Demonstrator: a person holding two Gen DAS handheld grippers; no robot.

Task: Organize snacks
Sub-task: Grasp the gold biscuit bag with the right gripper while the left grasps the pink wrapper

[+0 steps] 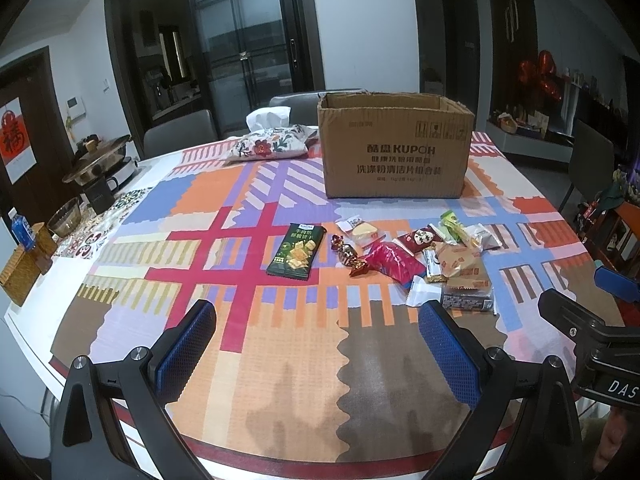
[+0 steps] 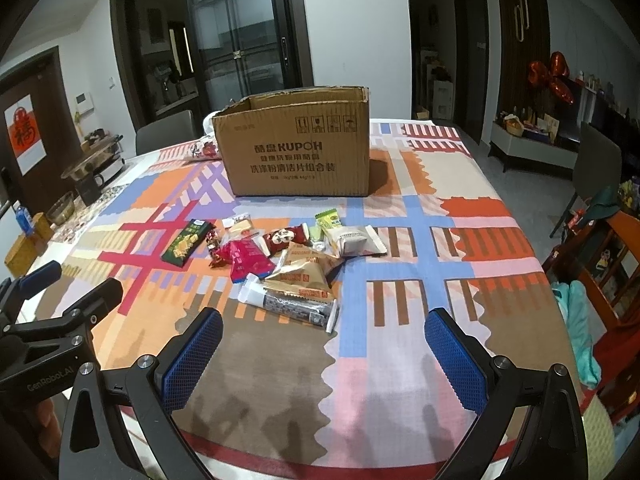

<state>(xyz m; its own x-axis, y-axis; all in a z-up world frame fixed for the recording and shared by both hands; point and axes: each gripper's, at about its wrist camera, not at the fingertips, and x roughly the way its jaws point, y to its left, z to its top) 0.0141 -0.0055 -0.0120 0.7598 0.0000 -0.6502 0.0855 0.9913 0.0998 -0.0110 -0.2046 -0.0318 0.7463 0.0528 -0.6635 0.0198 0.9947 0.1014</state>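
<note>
A: Surface [image 2: 400,360] first: a wide top under a patchwork cloth of orange, blue, pink and brown.

B: And on it?

A: An open cardboard box [image 2: 296,148] stands toward the far side, with a floral cushion [image 1: 272,142] just beside it. Nearer lies a cluster of snacks: a green cracker packet [image 1: 295,252] slightly apart, then a pink packet [image 2: 248,260], tan packets [image 2: 304,276] and a white packet [image 2: 354,240] overlapping or touching.

B: Grippers?

A: The left gripper [image 1: 316,352] and right gripper [image 2: 324,356] both hover over the near edge, fingers spread wide, holding nothing.
</note>
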